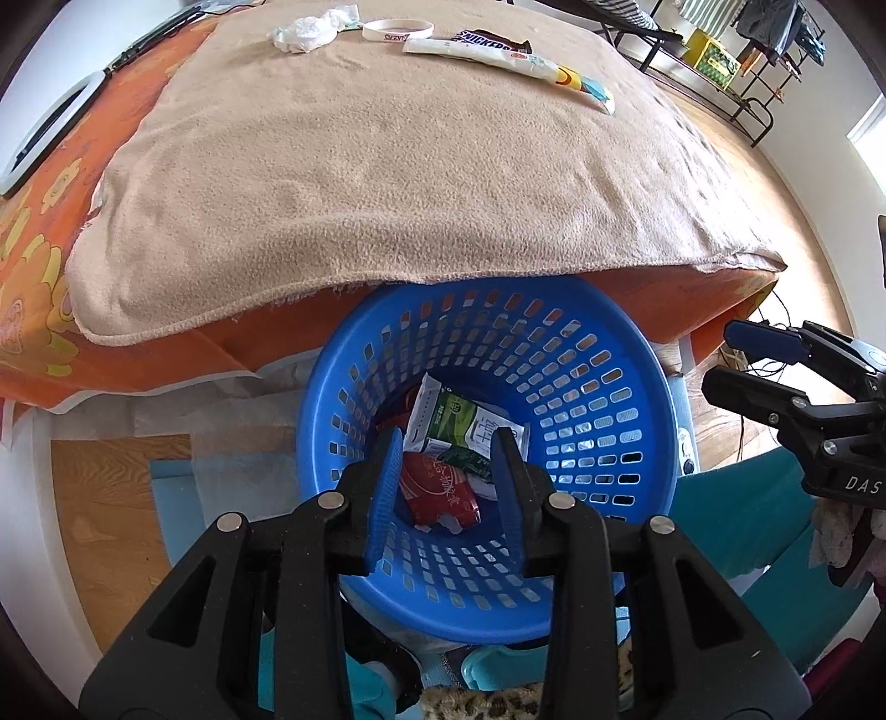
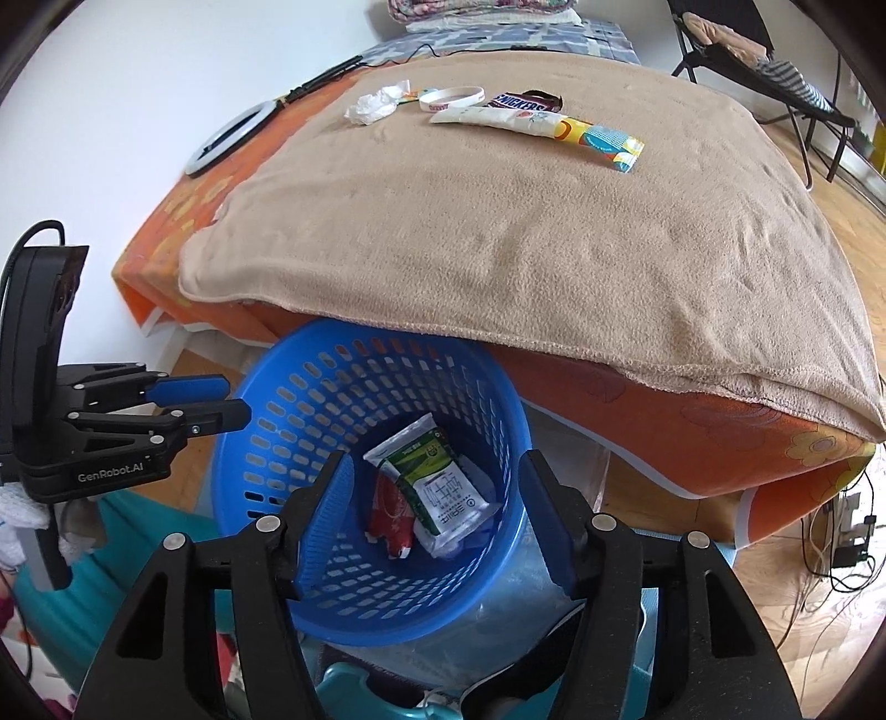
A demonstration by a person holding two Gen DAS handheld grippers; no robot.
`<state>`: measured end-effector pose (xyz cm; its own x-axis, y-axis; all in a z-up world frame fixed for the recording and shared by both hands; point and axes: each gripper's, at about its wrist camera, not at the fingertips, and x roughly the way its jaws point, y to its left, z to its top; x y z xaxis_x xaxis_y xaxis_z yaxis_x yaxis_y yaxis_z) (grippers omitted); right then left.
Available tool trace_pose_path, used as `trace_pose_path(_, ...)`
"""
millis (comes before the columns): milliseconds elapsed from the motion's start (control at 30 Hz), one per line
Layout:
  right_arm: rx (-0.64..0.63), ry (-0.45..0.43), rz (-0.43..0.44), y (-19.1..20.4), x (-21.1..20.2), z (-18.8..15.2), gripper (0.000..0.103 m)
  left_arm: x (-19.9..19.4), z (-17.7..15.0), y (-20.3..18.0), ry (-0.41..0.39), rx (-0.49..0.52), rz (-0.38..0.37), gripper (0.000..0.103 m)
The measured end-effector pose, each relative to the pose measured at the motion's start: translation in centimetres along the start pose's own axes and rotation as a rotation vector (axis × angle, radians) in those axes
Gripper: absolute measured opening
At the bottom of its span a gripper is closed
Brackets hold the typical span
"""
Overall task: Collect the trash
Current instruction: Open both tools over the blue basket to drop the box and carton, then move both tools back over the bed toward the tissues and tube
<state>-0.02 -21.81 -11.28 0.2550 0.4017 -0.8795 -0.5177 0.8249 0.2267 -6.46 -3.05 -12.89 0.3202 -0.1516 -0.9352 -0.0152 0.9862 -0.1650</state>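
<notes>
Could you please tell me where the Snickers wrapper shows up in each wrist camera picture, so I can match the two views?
Left wrist view: the Snickers wrapper lies at the top centre, on the far part of the beige blanket.
Right wrist view: the same wrapper lies at the top, slightly right of centre.
Shared landmark: the white wristband just left of it.

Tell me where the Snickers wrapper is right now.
The Snickers wrapper lies at the far end of the tan blanket, between the white wristband and the long white wrapper, which touches it.
</notes>
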Motion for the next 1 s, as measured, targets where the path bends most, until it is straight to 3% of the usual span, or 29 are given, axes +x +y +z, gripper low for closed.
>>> trace_pose_path(133, -0.003, 0.001, -0.018, 0.0, -0.1, 0.4, 0.062, -0.3, 0.0, 0.2, -0.013, -0.009, 0.001, 0.050)
trace_pose_path(433, -0.006, -0.015, -0.054, -0.2, -0.9, 1.6, 0.070, -1.1, 0.7, 0.7, -0.032, -0.035, -0.013, 0.051)
trace_pose_path(700, 0.018, -0.009, -0.053, -1.0, -1.4, 3.2, 0.071, -2.4, 2.4, 1.1, -0.067, -0.044, -0.017, 0.051)
trace_pose_path(1000, 0.028, -0.061, -0.053, -2.2, -2.3, 5.4, 0.071, -3.9, 5.4, 2.3, -0.119, -0.066, -0.016, 0.051)
